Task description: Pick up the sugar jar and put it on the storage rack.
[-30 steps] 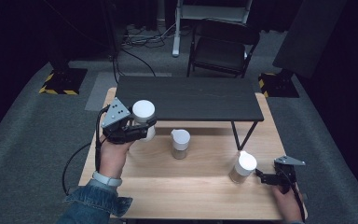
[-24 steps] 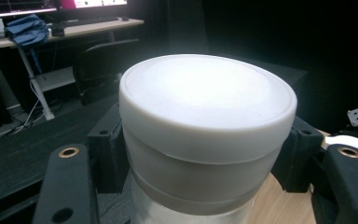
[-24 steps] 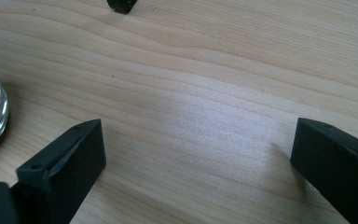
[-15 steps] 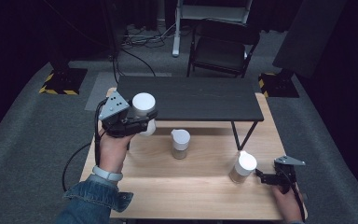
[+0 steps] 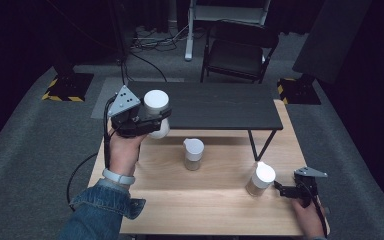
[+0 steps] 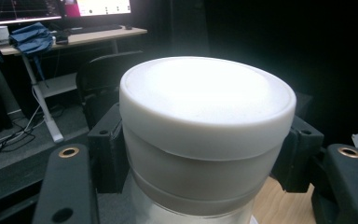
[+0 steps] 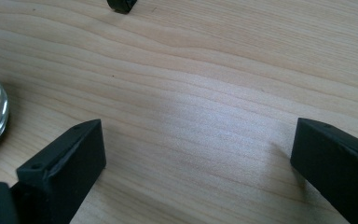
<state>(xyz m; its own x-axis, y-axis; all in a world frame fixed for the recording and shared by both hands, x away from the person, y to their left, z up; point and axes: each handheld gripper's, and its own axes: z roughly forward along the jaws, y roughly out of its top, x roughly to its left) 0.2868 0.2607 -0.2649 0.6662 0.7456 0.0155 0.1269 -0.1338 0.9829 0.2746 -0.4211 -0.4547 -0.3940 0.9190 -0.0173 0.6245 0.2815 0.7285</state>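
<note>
Round, smooth white-lidded jar [image 6: 205, 140] between left gripper [image 5: 147, 120] black jaws

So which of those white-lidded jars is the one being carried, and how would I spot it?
Start at the light wooden table and look to its far left corner, beside the low black shelf. There the left gripper holds a glass jar with a round white lid up in the air. The other two white-lidded jars stand on the tabletop, ungripped.
</note>
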